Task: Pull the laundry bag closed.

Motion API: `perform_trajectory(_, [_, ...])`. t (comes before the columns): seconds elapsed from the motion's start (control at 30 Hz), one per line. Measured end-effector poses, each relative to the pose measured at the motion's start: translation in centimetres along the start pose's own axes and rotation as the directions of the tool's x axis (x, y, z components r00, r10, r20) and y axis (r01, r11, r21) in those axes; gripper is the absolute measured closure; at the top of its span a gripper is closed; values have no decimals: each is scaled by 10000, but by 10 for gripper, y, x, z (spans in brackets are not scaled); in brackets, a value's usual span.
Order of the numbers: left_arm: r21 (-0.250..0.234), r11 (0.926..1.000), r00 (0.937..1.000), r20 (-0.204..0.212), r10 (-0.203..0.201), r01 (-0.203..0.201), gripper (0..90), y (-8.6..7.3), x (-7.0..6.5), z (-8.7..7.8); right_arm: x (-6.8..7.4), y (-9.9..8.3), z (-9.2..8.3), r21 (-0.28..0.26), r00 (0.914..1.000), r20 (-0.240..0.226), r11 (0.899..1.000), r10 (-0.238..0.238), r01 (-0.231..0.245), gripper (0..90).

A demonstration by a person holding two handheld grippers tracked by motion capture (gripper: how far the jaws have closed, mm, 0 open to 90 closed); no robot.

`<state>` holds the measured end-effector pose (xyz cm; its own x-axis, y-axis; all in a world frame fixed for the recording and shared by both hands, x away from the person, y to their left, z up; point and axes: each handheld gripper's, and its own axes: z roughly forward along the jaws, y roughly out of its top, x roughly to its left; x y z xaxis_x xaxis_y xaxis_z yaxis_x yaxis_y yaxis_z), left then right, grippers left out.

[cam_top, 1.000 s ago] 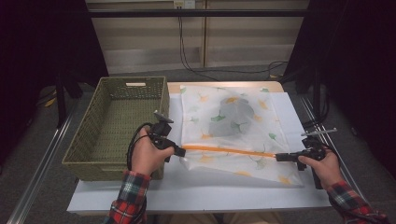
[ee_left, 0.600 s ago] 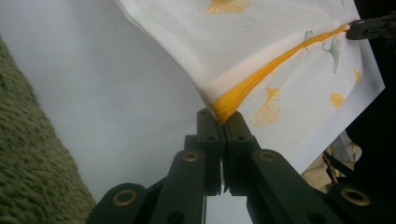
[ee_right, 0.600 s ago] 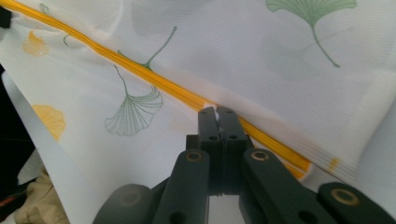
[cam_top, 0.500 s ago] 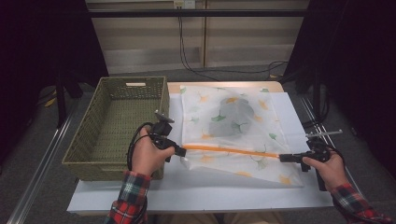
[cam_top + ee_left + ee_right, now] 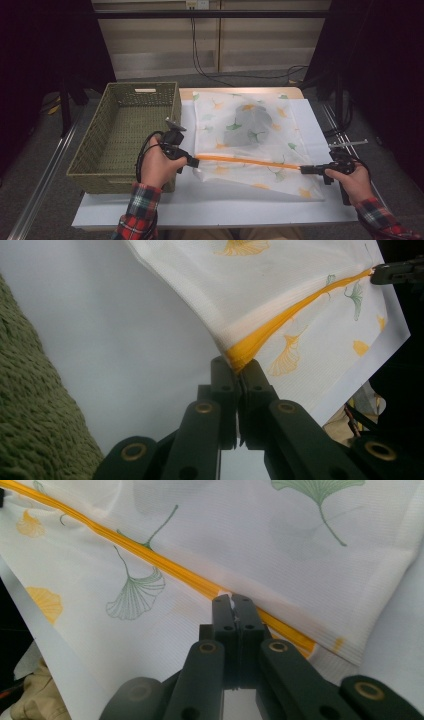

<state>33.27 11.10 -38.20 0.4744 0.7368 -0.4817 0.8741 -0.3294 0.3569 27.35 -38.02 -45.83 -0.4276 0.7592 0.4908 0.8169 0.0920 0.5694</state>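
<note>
Both clamped: left gripper pins zipper end mid-frame, right gripper on the pull toward frame's right — keep bag taut, pull w/ steady, level force.

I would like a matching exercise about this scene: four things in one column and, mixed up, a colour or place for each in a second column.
1. woven basket
2. zipper strip
3. left tool
4. mesh bag

A. orange
B. white with leaf prints
C. olive green, left part of the table
D. clamped on the zipper strip's end

Pairs: 1-C, 2-A, 3-D, 4-B
</note>
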Motion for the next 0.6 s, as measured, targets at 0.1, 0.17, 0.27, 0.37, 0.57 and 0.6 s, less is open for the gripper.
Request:
perform_trajectory(0.1, [0,10000,10000,22,-86,86,872,0,0,0,-2,-1,-1,11,10000,14,10000,71,-71,900])
perform_trajectory(0.17, [85,10000,10000,32,-17,17,872,0,1,-1,-2,-1,-2,25,10000,59,10000,80,-81,900])
perform_trajectory(0.27, [92,9999,9999,150,-47,45,872,1,1,-1,-3,-2,-2,-28,10000,58,10000,73,-73,900])
perform_trajectory(0.37, [86,10000,10000,88,-26,25,872,1,0,-1,-3,-2,-3,-31,9999,41,10000,92,-92,900])
perform_trajectory(0.57, [148,9999,10000,34,58,-58,872,1,2,-2,-5,-3,-5,-53,9998,157,9999,146,-145,900])
perform_trajectory(0.6, [140,9999,10000,64,26,-27,872,1,1,-2,-5,-4,-6,-63,9998,143,9999,144,-143,900])
